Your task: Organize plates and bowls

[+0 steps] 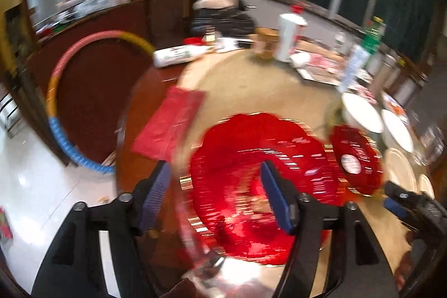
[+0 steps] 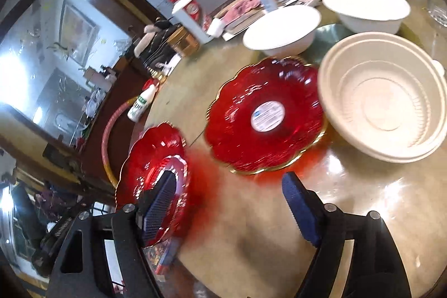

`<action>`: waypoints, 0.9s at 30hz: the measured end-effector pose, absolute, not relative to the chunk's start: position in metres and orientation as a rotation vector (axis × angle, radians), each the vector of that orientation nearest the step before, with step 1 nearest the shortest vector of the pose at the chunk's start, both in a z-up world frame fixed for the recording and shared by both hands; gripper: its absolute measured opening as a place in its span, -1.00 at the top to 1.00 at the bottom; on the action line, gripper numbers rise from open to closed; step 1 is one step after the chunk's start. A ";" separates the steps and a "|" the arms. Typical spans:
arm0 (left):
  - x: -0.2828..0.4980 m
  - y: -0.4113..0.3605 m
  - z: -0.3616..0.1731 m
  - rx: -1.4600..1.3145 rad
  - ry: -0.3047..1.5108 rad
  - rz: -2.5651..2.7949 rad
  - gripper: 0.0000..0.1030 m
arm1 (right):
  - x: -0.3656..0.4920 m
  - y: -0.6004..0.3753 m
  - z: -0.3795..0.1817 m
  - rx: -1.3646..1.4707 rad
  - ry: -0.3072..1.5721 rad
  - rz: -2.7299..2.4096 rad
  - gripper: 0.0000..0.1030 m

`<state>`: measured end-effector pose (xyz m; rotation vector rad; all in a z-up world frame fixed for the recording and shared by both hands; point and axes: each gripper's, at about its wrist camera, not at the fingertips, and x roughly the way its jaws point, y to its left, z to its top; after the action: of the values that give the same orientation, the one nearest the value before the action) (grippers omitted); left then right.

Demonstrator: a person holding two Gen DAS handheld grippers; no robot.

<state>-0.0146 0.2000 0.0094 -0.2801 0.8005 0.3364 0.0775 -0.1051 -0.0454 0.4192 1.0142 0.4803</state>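
**Red glass plates near the table edge, both grippers released**

From the left wrist view, our left gripper (image 1: pixel 216 180) stands with its ribbed blue pads spread and nothing pressed between them; the large red plate (image 1: pixel 259 186) lies flat on the table (image 1: pixel 251 83) beneath and beyond the fingers, close to the near edge. It looks like pressed glass: scalloped, gilt-rimmed, glossy. We judge the main risk to be a slip, since hard smooth glass gives rubber pads little bite, and a pinch on the thin rim could tip the plate toward the edge. A second red plate (image 1: pixel 356 158) with a round white sticker lies just to its right, and white bowls (image 1: pixel 363 112) stand further toward the far right edge. The picture is smeared, so finer detail escapes us.

From the right wrist view, our right gripper (image 2: pixel 226 203) is likewise spread and empty. The stickered plate (image 2: pixel 265 116) lies just beside a ridged, matte, off-white disposable bowl (image 2: pixel 385 102), seemingly nested in others; whether they touch we cannot tell. The large plate (image 2: pixel 153 166) sits behind our left-hand finger at the table's left edge. Two smooth white bowls (image 2: pixel 282 27) stand beyond. A careless sweep here could knock glass against glass and chip a scallop, or shove the light bowls, which we expect to slide easily on the polished top.
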 end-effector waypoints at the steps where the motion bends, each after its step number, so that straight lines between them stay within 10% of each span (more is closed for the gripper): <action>1: -0.003 0.190 0.013 -0.270 0.820 0.289 -0.38 | 0.079 -0.108 -0.047 0.423 1.018 0.478 -0.59; 27: 0.191 0.076 -0.053 -0.179 1.196 0.097 -0.51 | 0.141 -0.142 -0.091 0.566 1.084 0.410 -0.58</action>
<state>0.1907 0.0759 -0.0527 -0.1787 1.1962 0.0972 0.1407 -0.1419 -0.0913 0.5662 1.0844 0.4095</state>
